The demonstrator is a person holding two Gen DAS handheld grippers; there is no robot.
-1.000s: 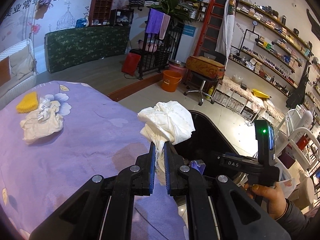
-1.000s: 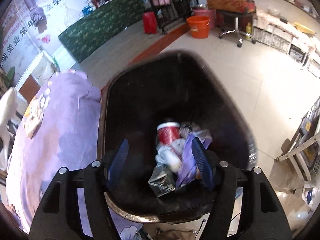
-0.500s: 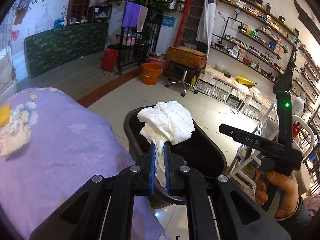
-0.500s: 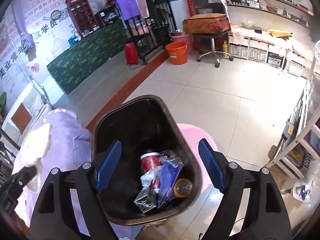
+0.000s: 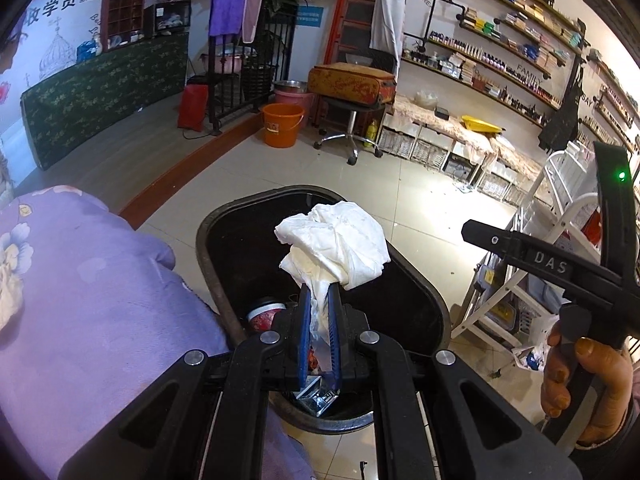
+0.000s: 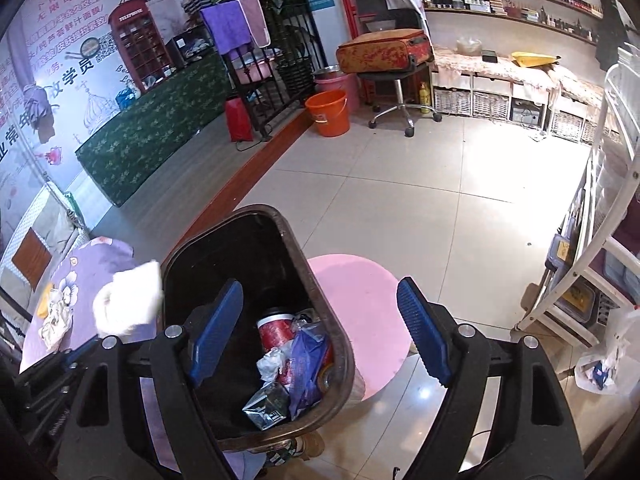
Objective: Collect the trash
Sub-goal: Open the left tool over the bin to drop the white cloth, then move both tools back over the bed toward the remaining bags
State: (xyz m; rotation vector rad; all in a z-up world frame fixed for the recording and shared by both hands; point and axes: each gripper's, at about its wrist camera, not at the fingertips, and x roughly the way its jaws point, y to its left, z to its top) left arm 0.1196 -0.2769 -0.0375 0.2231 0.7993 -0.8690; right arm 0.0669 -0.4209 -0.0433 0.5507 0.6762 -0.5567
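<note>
My left gripper (image 5: 319,292) is shut on a crumpled white tissue wad (image 5: 336,246) and holds it above the open black trash bin (image 5: 224,216). The wad also shows in the right wrist view (image 6: 128,300) at the bin's left rim. The bin (image 6: 180,252) holds a red cup (image 6: 274,328), a purple wrapper (image 6: 306,364) and a foil carton (image 6: 268,404). My right gripper (image 6: 320,320) is open and empty, above the bin's right side. It shows from the side in the left wrist view (image 5: 560,264). More crumpled paper (image 6: 54,320) lies on the purple bed.
A purple flowered bedspread (image 5: 88,312) lies left of the bin. A pink round stool (image 6: 360,312) stands right of the bin. A white rack (image 6: 592,248) with a plastic bag (image 6: 612,356) stands at the right. An orange bucket (image 5: 282,124) and an office chair (image 5: 352,120) stand farther back.
My left gripper has carried the tissue wad rightward from over the bed to above the bin. My right gripper has risen and drawn back from inside the bin, still open.
</note>
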